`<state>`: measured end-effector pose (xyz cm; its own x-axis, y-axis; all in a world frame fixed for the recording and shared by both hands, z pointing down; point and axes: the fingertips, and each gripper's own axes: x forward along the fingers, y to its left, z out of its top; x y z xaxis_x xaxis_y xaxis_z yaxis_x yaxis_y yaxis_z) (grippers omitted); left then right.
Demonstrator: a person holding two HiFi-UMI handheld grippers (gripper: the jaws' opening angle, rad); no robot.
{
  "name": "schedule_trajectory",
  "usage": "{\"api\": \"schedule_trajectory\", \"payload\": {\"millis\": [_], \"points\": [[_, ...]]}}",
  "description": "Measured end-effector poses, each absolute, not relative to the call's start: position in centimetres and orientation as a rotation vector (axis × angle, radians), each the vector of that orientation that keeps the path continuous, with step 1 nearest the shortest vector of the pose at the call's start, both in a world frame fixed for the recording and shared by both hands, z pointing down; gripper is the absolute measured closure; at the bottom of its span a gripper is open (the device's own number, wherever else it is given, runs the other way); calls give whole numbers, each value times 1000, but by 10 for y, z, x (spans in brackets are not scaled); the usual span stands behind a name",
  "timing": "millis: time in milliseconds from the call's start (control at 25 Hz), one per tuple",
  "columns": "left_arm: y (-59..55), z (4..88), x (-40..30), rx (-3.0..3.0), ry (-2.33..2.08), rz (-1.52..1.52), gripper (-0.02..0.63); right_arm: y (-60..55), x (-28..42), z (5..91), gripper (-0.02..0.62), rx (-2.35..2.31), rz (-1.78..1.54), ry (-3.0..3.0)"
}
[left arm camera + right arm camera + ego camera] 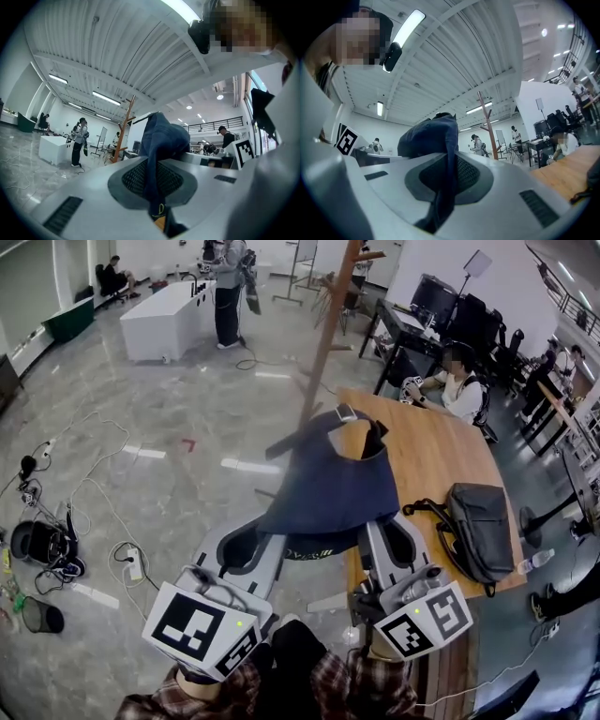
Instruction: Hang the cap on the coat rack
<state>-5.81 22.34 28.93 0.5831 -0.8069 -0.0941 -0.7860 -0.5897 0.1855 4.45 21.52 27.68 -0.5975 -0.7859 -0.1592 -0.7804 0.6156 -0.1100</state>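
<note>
Left gripper (251, 547): jaws nearly closed, pinching one edge of the dark blue fabric cap (328, 479). Right gripper (392, 542): same, jaws nearly closed on the opposite edge. Both gripper views show cloth squeezed between the ribbed pads. The cap hangs stretched in the air between the two grippers, crown up, rear opening facing away, above the near corner of the light wooden table (441, 456). A black backpack (476, 526) lies on that table to the right. The brown wooden coat rack (323, 343) stands just beyond the cap; contact is unclear.

Step in hand, as judged: carry the cap to a peg. To do it well, move both grippers together so the cloth stays taut, lift the opening above an upturned peg, lower it over, and only release once the peg takes the weight.
</note>
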Motion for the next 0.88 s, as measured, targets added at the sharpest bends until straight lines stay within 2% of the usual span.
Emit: {"api": "schedule_trajectory", "payload": {"millis": [440, 880], "points": [[127, 294, -78, 2651, -1357, -254, 575, 117, 24, 279, 569, -1297, -65, 2660], [9, 295, -38, 2674, -1299, -252, 575, -1, 65, 280, 569, -1302, -59, 2614]]}}
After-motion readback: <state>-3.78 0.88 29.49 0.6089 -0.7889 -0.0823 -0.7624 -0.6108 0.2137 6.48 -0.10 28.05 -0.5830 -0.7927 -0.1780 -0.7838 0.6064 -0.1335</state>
